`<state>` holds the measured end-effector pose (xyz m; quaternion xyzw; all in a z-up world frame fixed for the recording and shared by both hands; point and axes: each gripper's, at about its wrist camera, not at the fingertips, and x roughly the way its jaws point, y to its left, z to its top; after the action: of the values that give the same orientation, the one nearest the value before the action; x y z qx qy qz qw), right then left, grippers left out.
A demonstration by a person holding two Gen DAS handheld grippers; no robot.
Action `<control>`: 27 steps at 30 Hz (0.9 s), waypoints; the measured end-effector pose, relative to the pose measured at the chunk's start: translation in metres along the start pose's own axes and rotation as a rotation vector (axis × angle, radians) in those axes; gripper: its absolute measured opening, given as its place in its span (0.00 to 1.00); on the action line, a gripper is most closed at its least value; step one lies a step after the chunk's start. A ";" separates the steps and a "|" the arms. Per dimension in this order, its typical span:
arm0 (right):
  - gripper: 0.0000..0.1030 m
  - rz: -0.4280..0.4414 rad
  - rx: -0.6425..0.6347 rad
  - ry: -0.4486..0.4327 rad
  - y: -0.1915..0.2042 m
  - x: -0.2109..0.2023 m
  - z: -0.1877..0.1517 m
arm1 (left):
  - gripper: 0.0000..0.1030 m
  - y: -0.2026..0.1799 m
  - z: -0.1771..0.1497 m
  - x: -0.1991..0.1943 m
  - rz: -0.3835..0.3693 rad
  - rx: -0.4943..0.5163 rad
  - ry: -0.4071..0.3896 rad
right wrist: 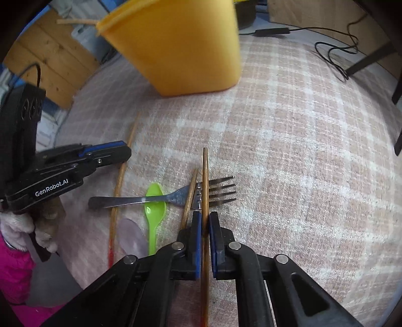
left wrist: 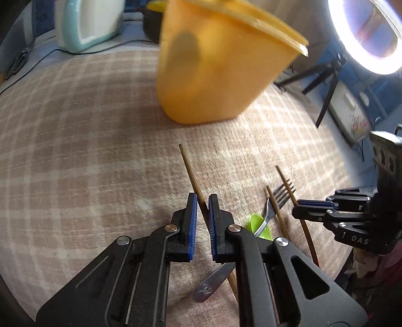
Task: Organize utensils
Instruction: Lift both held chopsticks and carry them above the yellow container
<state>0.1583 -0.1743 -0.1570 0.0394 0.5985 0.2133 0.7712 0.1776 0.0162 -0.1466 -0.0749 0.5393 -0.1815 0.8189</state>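
On the checked cloth, my left gripper point(left wrist: 202, 201) is shut on a wooden chopstick point(left wrist: 188, 166) that runs slanting between its blue pads. My right gripper point(right wrist: 205, 221) is shut on a darker chopstick point(right wrist: 205, 171), whose tip lies over the tines of a metal fork point(right wrist: 176, 196). A third chopstick point(right wrist: 191, 196) also crosses the fork, and a green plastic spoon point(right wrist: 154, 208) lies under the fork's neck. A yellow plastic container point(left wrist: 213, 70) stands upright beyond both grippers. In the right wrist view the left gripper point(right wrist: 128, 151) is at the left edge.
A clear plastic spoon point(right wrist: 132, 236) lies beside the green one. A ring light point(left wrist: 371, 30) on a black tripod point(left wrist: 326, 83) stands at the right, a white and teal appliance point(left wrist: 88, 22) at the back left. Black cables point(right wrist: 334, 52) trail behind the cloth.
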 end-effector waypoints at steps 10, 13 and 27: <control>0.03 0.024 0.040 -0.169 -0.019 -0.057 -0.014 | 0.04 0.025 0.004 -0.059 -0.001 -0.075 -0.155; 0.03 0.032 0.052 -0.218 -0.018 -0.073 -0.015 | 0.04 0.025 0.005 -0.069 0.004 -0.090 -0.196; 0.03 0.033 0.068 -0.412 -0.010 -0.120 -0.011 | 0.03 0.021 0.010 -0.131 0.011 -0.078 -0.346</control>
<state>0.1274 -0.2305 -0.0546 0.1180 0.4343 0.1932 0.8718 0.1449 0.0847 -0.0369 -0.1338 0.3974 -0.1405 0.8969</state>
